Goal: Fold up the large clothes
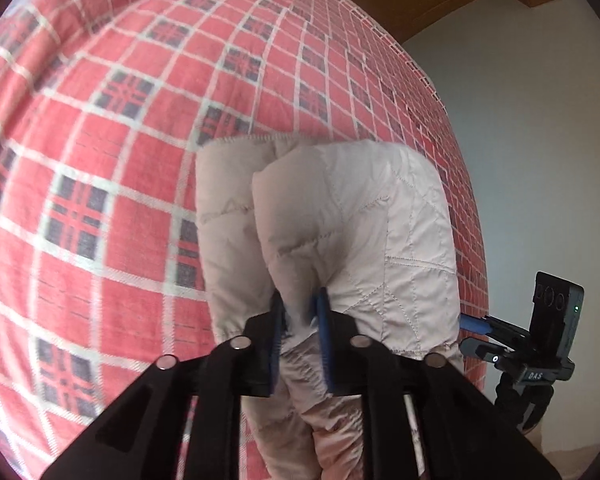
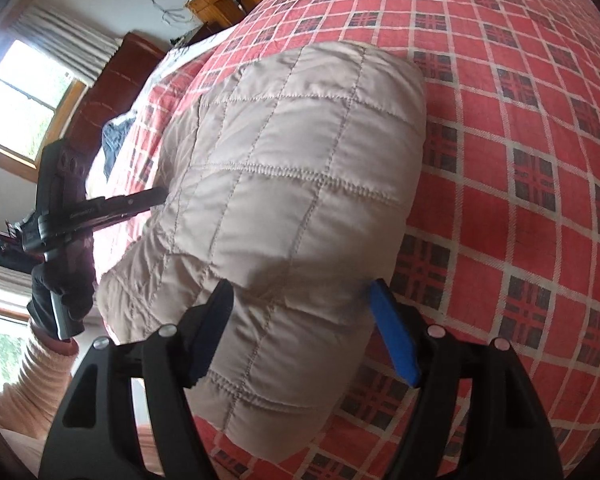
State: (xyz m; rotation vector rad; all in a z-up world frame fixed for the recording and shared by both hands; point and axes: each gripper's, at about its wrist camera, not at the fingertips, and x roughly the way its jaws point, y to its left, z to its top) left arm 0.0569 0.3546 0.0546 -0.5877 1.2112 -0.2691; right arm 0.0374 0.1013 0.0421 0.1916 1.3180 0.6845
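left hand-held gripper [image 1: 300, 320] pinching jacket [image 2: 284, 184] edge | right hand-held gripper [image 2: 300, 328] spread astride jacket | advice: keep the pinch, press bundle flat on bed [image 2: 520, 160]

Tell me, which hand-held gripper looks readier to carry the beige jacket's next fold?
Probably the left hand-held gripper: it is shut on the quilted jacket. The right hand-held gripper stands open around the fabric without pinching it.
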